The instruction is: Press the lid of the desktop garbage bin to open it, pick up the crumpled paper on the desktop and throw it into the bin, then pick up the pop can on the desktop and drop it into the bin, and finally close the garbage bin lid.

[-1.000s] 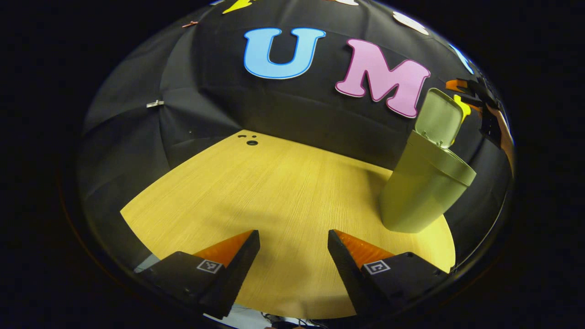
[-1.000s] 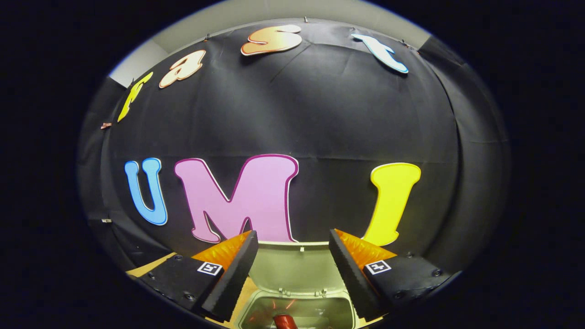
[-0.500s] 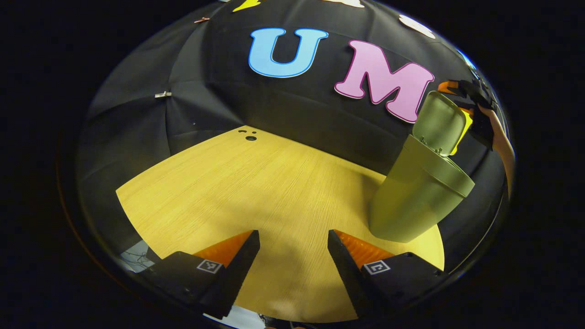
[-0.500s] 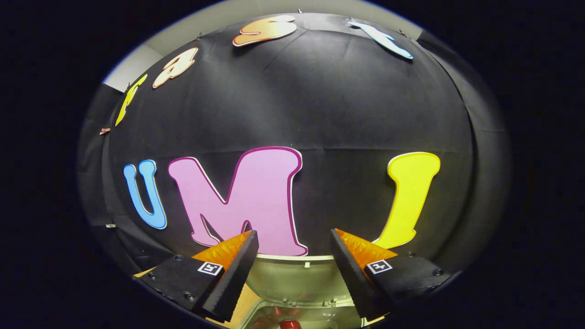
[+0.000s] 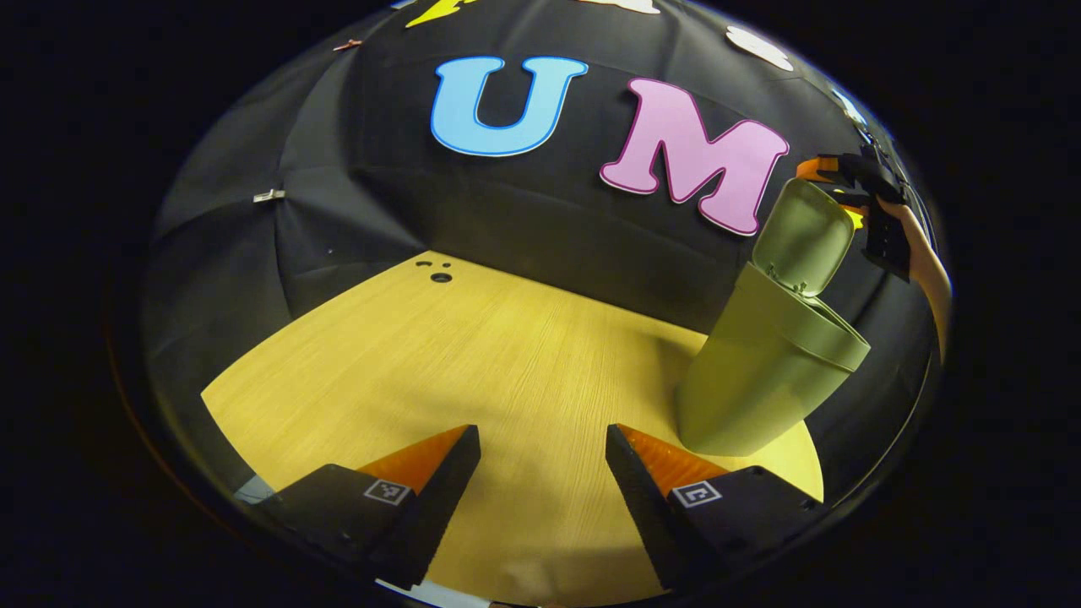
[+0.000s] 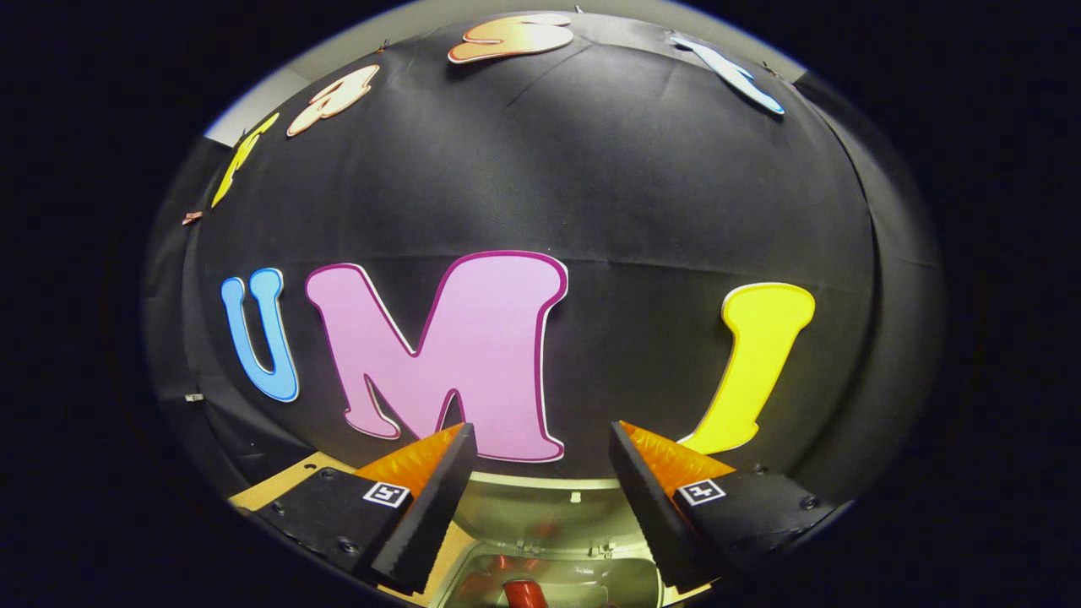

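A green desktop bin [image 5: 764, 371] stands at the right of the wooden table [image 5: 473, 355], its lid [image 5: 802, 238] tipped up and open. My left gripper [image 5: 542, 441] hovers open and empty over the table's near part, left of the bin. My right gripper [image 6: 540, 439] is open and empty above the bin's mouth, with the raised lid [image 6: 540, 507] just beyond its fingertips. A red pop can [image 6: 524, 593] lies inside the bin below. In the left gripper view the right gripper [image 5: 853, 181], held by a hand [image 5: 925, 262], sits just behind the lid's top edge.
Black cloth walls close the booth behind and to both sides of the table. Small dark holes [image 5: 439, 274] mark the table's far left corner. The table's near edge [image 5: 405, 583] runs just under my left fingers.
The right gripper has shifted slightly over the bin, the lid sitting lower between its fingers. The left gripper view swayed a little; the bin now appears slightly lower and nearer.
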Demonstrator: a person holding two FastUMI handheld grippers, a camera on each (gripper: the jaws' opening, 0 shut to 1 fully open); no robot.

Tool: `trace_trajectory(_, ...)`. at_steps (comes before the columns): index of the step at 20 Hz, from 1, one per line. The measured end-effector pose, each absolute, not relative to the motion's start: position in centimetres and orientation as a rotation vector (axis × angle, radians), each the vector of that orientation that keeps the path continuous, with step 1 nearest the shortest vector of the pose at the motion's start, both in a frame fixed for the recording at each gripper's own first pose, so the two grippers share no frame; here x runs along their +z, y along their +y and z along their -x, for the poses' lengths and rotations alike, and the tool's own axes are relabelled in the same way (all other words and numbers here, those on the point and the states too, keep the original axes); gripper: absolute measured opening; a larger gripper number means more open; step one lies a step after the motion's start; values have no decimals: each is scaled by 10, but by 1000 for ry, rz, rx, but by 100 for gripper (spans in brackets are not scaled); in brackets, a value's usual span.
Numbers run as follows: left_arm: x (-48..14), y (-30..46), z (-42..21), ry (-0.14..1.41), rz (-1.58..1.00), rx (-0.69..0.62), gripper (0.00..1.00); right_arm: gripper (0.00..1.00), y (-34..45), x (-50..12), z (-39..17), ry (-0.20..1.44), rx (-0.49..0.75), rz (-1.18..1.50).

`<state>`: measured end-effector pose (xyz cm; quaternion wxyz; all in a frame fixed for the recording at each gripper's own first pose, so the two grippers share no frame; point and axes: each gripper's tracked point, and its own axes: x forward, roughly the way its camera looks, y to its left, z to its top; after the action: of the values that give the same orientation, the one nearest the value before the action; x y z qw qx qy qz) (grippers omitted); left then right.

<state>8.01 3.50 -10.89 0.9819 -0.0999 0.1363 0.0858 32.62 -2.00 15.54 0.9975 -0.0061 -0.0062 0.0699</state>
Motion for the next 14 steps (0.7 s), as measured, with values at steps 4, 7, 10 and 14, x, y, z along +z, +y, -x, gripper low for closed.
trace_trajectory(4,-106,44,-83,264,192,127,96,99,-21,143,-296,-4,119,20)
trace_trajectory(7,-111,50,-77,274,189,103,96,99,-23,130,-272,-1,90,28)
trace_trajectory(10,-121,57,-68,291,165,92,96,99,-24,113,-249,15,62,30)
trace_trajectory(14,-133,66,-59,305,159,74,96,99,-26,88,-224,42,41,48)
